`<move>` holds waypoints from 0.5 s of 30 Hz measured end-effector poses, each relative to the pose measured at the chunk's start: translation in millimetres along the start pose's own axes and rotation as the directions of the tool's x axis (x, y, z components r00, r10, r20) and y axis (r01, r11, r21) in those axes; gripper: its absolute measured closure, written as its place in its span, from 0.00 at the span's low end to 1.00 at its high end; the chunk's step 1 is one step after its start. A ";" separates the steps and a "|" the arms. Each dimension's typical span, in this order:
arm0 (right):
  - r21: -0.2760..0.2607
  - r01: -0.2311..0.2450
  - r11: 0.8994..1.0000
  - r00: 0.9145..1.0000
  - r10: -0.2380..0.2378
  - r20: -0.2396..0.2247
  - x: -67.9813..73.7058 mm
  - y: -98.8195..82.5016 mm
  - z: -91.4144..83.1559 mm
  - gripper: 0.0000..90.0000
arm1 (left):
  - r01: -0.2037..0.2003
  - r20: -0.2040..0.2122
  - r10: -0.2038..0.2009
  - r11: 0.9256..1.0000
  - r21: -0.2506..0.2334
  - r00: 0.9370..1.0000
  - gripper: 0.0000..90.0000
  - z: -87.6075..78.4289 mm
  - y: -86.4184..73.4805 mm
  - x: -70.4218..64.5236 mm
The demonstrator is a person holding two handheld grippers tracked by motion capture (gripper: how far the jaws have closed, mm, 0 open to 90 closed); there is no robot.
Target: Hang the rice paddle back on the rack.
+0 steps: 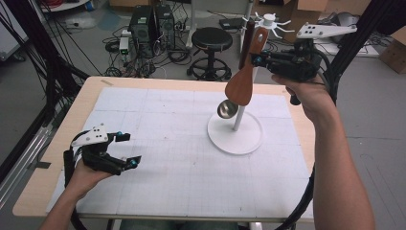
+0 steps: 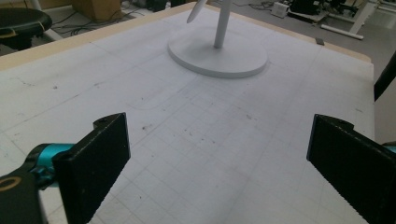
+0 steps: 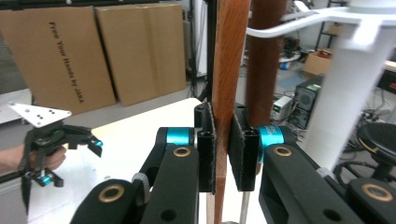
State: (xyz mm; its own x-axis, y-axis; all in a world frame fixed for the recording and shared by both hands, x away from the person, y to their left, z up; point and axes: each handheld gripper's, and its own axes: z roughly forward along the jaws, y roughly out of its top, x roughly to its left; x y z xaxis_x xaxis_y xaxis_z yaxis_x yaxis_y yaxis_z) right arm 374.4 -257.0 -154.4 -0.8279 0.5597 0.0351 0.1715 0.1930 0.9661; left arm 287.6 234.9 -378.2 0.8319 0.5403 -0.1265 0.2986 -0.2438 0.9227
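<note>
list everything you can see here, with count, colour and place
spatula: 1, brown wood, held up beside the rack top
rack: 1, white, round base on the mat, right of centre
ladle: 1, silver, hanging by the rack pole
mat: 1, white grid, covering the table
table: 1, light wood
stool: 1, black, on the floor behind the table
boxes: 2, brown cardboard, by the wall
left gripper: 1, black, open, low over the mat's left side
right gripper: 1, black, shut on the spatula handle
</note>
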 end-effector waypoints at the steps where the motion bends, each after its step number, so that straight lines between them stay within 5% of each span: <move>1: 0.000 -0.002 1.000 1.000 0.002 0.006 -0.9 -0.4 0.0 0.92 | 0.001 0.000 -0.001 1.000 0.001 1.000 0.07 -0.1 0.0 0.0; 15: 0.006 -0.011 1.000 0.999 0.011 0.035 -3.6 -6.9 2.4 0.92 | -0.002 0.001 0.002 1.000 0.001 1.000 0.07 -0.5 0.1 0.2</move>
State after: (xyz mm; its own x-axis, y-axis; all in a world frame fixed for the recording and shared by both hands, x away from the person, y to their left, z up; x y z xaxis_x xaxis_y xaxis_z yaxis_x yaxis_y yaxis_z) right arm 377.5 -258.4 -161.8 -0.8067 0.5898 0.0367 0.1837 0.1912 0.9642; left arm 287.6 235.4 -377.9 0.8331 0.5388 -0.1249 0.2971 -0.2454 0.9228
